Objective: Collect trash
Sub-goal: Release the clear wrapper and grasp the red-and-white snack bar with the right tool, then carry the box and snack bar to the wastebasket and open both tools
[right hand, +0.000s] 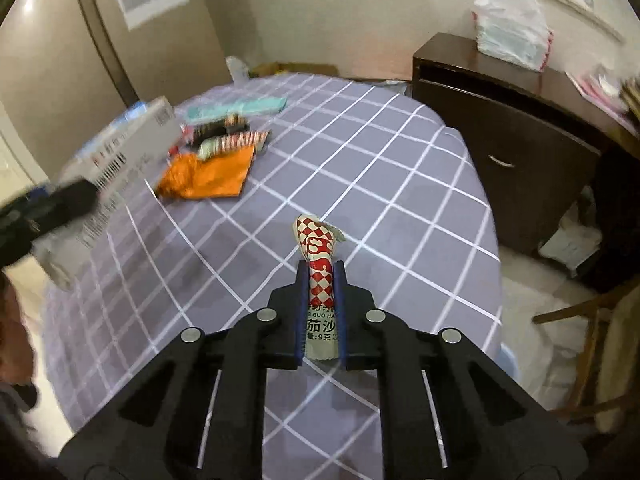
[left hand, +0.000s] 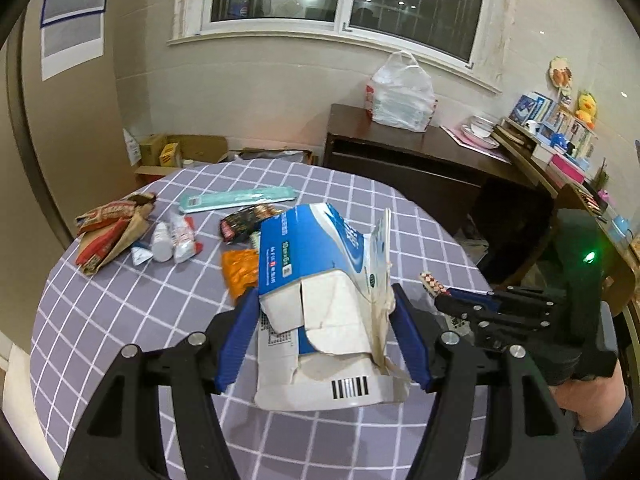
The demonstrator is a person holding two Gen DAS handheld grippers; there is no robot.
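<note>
In the left wrist view, the left gripper (left hand: 325,312) sits at lower centre with its blue fingers (left hand: 236,342) pressed against both sides of a torn blue-and-white carton (left hand: 320,280), held above the checked tablecloth (left hand: 120,320). The carton looks like thin cardboard, empty and light, already ripped and caved in, so it likely crushes easily; the grip across its flattened lower flaps seems the sensible place, since the loose torn edges would tear further. More rubbish lies in the left and middle of the frame: a crumpled brown-and-red paper bag (left hand: 110,232), two small white tubes (left hand: 174,238), an orange wrapper (left hand: 240,268), a dark snack packet (left hand: 244,220) and a long teal packet (left hand: 238,198). At the right edge the right gripper (left hand: 442,294) comes in sideways with a checked scrap at its tip. In the right wrist view, that gripper (right hand: 321,280) occupies the lower centre, its fingers nearly together and pinching a red-and-white checked sauce sachet (right hand: 318,258) by its lower half, the top flaring out above. The sachet looks soft, slick and almost weightless; a pinch near the sealed flat end should hold best. The carton appears blurred at the left edge, the orange wrapper just right of it.
</note>
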